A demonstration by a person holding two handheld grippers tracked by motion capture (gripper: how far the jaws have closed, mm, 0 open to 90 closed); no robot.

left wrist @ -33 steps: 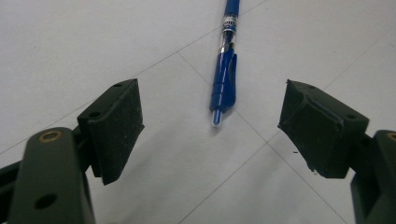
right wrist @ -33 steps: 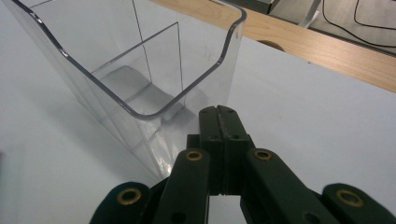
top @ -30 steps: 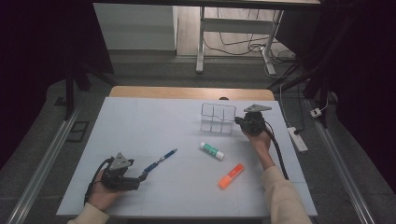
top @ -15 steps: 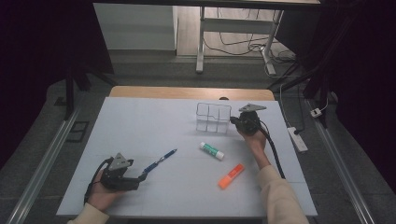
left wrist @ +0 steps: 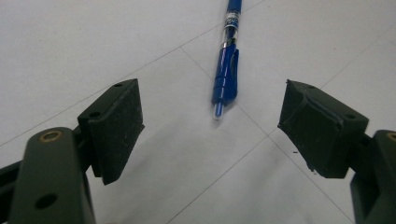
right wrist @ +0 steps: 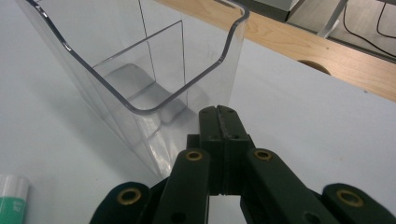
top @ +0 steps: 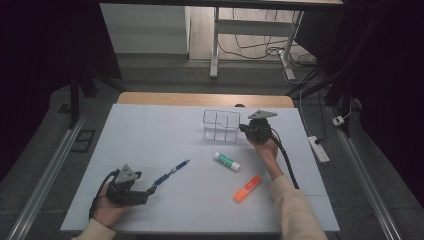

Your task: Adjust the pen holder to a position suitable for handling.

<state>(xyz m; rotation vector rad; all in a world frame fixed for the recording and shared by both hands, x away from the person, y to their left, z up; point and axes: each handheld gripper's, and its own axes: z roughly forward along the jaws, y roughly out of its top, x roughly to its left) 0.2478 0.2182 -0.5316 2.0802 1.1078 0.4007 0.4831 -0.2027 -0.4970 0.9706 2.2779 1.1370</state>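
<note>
A clear plastic organiser (top: 221, 125) (right wrist: 140, 70) with compartments stands upright on the white tabletop (top: 150, 130), right of centre and toward the back. My right gripper (top: 246, 129) (right wrist: 219, 112) is shut with nothing between its jaws, its tips against the organiser's right wall. A blue pen (top: 171, 172) (left wrist: 226, 65) lies at front left. My left gripper (top: 149, 191) (left wrist: 211, 105) rests on the table, open, with the pen's near end just ahead of its jaws. Its pads are not touching the pen.
A white and green glue stick (top: 227, 161) (right wrist: 11, 196) and an orange highlighter (top: 248, 189) lie in front of the organiser. A wooden edge (top: 200, 99) runs behind the white top. A power strip (top: 319, 149) lies on the floor at right.
My right gripper has moved left, and the clear organiser has slid left in front of it. The left gripper and the pen have stayed put.
</note>
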